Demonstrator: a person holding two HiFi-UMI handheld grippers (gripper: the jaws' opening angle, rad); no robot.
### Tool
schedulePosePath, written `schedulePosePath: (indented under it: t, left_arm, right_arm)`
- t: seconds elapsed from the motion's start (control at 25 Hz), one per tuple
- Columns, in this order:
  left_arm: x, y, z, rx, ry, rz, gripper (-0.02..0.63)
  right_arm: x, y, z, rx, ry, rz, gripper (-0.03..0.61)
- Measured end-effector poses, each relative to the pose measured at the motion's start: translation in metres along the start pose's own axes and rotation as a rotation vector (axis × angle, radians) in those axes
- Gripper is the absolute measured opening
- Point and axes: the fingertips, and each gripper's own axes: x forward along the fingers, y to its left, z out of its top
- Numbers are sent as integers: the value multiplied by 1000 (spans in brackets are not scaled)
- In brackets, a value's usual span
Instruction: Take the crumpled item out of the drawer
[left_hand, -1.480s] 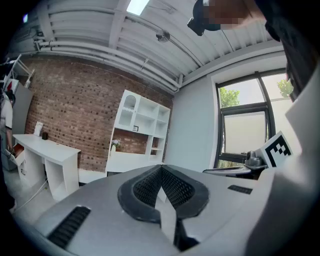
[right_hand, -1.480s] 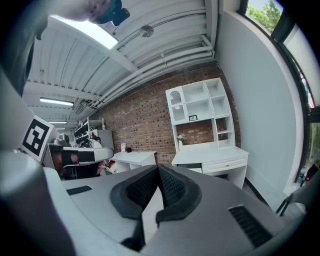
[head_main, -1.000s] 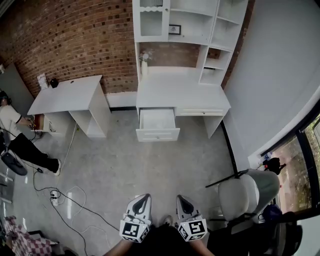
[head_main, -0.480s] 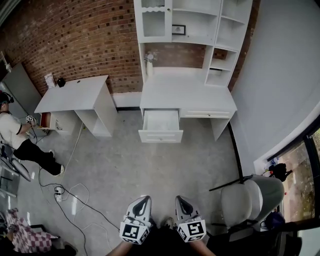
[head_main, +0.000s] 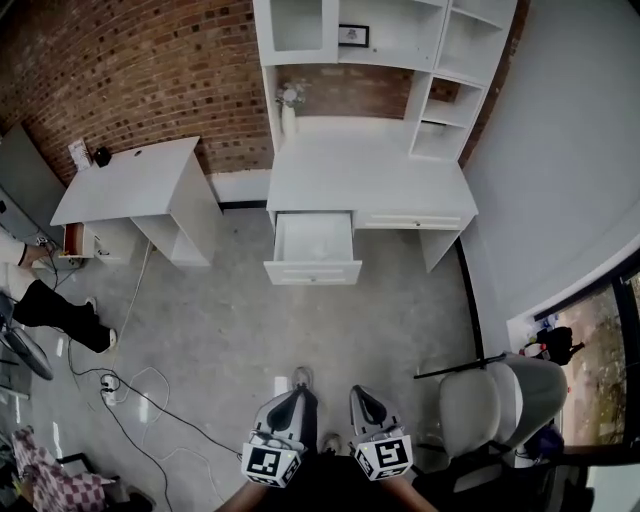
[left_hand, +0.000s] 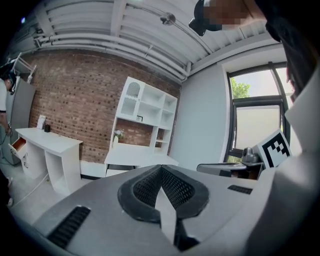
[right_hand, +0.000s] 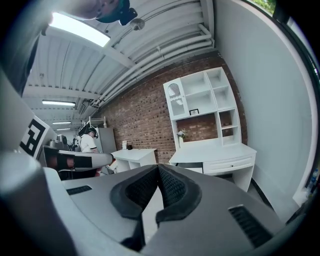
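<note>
The white desk with a hutch (head_main: 370, 170) stands against the brick wall, and its left drawer (head_main: 312, 247) is pulled open. The drawer's inside looks plain white from here; I cannot make out a crumpled item in it. My left gripper (head_main: 296, 395) and right gripper (head_main: 360, 394) are side by side low in the head view, far from the desk, over the grey floor. Both are shut with nothing between the pads. In the left gripper view the desk (left_hand: 137, 157) shows beyond the left gripper (left_hand: 161, 168); in the right gripper view the desk (right_hand: 215, 150) lies beyond the right gripper (right_hand: 158, 166).
A second white desk (head_main: 130, 185) stands to the left, with a seated person (head_main: 40, 300) at the frame's edge. Cables and a power strip (head_main: 108, 384) lie on the floor at the left. A white chair (head_main: 495, 390) is close on my right, by the window.
The head view has shifted, so the desk and open drawer sit slightly differently in the frame. A shoe now shows by the left gripper. Both grippers stay shut and side by side.
</note>
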Motion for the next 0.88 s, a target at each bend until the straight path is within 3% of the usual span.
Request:
schedulePosePath:
  t: [0.32,0.56,0.88]
  left_arm:
    - [124,101,48,-1,-18,-70,25]
    - [211,164,82,45,-8,-93,25]
    - [326,221,77,56,82,-66,25]
  right_arm:
    - [142,-44,48,-30,-21,-69,14]
    - [223,-79,87,-7,-43,-116,14]
    - [325,-139,92,27,16,-90,14]
